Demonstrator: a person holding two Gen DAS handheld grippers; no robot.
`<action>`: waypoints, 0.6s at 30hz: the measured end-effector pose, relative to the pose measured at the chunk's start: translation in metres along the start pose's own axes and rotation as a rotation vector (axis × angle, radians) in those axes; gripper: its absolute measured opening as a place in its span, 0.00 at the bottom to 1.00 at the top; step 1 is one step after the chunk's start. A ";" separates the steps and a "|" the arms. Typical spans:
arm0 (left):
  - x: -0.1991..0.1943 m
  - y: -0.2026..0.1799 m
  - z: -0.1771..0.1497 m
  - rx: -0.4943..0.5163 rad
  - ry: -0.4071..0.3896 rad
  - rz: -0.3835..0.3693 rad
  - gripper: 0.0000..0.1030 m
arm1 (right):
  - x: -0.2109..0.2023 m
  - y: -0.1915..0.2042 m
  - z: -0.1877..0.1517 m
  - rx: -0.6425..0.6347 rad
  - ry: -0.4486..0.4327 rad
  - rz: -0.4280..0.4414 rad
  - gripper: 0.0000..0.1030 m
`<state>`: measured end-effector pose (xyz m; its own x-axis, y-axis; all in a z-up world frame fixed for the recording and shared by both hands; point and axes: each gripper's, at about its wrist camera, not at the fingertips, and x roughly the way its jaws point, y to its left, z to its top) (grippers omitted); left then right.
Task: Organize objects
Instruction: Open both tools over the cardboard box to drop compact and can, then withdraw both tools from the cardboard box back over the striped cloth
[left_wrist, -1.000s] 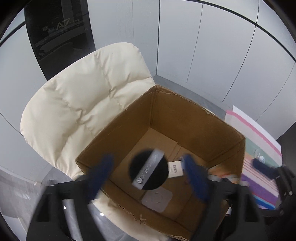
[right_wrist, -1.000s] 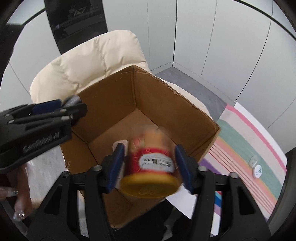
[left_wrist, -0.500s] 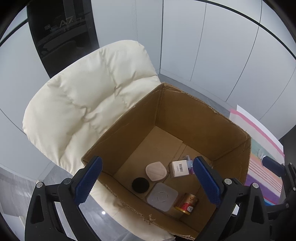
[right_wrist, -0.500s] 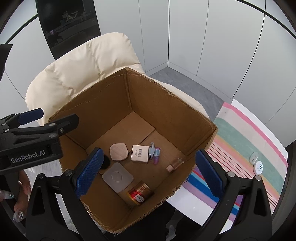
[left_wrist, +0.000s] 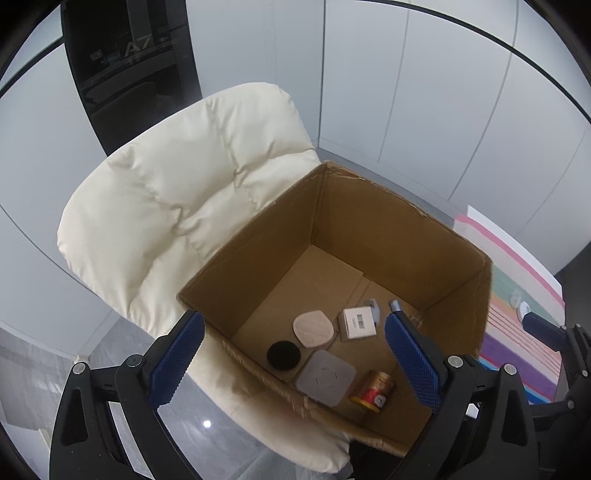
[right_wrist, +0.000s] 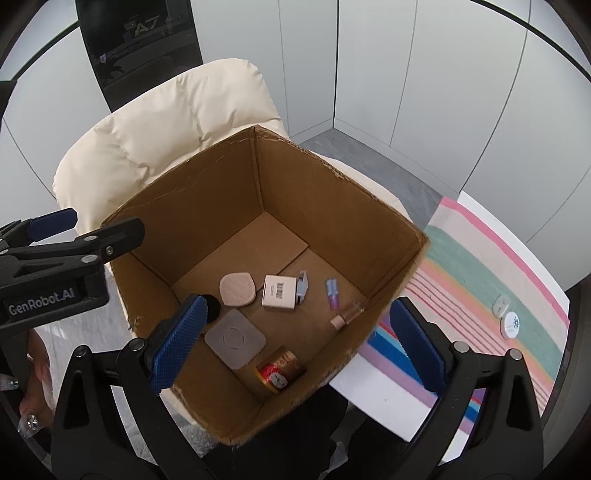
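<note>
An open cardboard box (left_wrist: 388, 236) (right_wrist: 314, 192) stands on a cream padded chair (left_wrist: 184, 206). On its floor lie a red-and-gold can (right_wrist: 280, 367) (left_wrist: 373, 387) on its side, a grey square pad (right_wrist: 235, 338), a black disc (left_wrist: 283, 355), a beige rounded pad (right_wrist: 237, 289), a white barcoded carton (right_wrist: 279, 291), a small blue tube (right_wrist: 332, 293) and a tiny corked bottle (right_wrist: 347, 314). My right gripper (right_wrist: 297, 345) hovers above the box's near corner, open and empty. My left gripper (left_wrist: 295, 360) hangs open over the box's left rim, nothing between its fingers.
A striped mat (right_wrist: 480, 280) on a white surface lies right of the box, with two small white round items (right_wrist: 511, 325) on it. Pale wall panels and a dark glass panel stand behind the chair. A person's hand (right_wrist: 33, 369) holds the left gripper.
The right gripper let go of the red-and-gold can, which now lies in the box. The black disc left the left gripper and rests on the box floor. Both sets of jaws spread wide.
</note>
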<state>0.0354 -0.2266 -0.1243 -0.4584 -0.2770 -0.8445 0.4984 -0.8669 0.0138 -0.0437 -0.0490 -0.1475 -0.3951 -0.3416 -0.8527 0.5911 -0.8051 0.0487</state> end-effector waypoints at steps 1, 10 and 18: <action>-0.004 0.000 -0.005 0.003 -0.005 -0.008 0.96 | -0.002 0.000 -0.003 0.002 0.003 0.001 0.98; -0.021 0.003 -0.051 0.009 0.022 -0.006 0.96 | -0.022 0.007 -0.059 0.002 0.041 -0.006 0.98; -0.032 -0.019 -0.063 0.047 0.026 -0.012 0.96 | -0.041 -0.002 -0.078 0.025 0.021 -0.005 0.98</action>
<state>0.0869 -0.1756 -0.1313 -0.4446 -0.2564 -0.8583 0.4574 -0.8888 0.0286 0.0261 0.0049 -0.1536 -0.3833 -0.3271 -0.8637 0.5712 -0.8188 0.0566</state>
